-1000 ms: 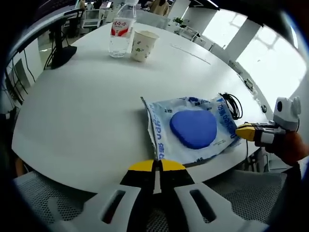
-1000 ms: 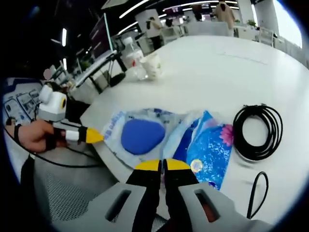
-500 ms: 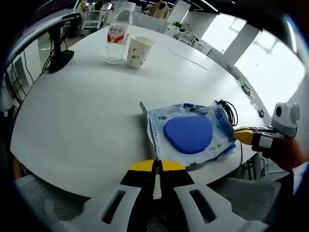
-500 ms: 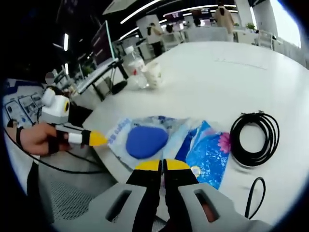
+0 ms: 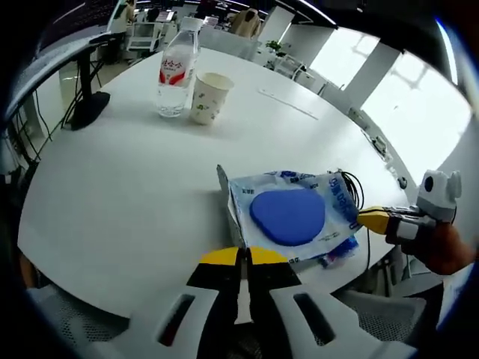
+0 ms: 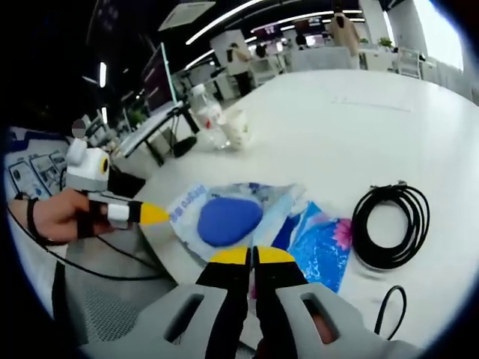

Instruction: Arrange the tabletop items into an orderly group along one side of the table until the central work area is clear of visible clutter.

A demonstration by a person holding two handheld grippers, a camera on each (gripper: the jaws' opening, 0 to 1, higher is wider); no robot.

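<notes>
Left gripper (image 5: pixel 241 257), jaws closed and empty, hovers at the table's (image 5: pixel 120 194) near edge. Right gripper (image 6: pixel 252 256) — jaws likewise together — hangs over the blue packet (image 6: pixel 320 243). Just ahead lies the clear bag (image 5: pixel 290 215) with its blue pad; cable coil (image 6: pixel 389 224) beside; bottle (image 5: pixel 174 71) and cup (image 5: pixel 206 97) — upright, well apart.

Glossy crinkled plastic packet (image 5: pixel 292 217), clear plastic bottle (image 5: pixel 174 69), paper cup (image 5: pixel 206 97), smooth matt white table (image 5: pixel 120 187).

Blue pad (image 5: pixel 288 216), white table (image 5: pixel 135 172)
</notes>
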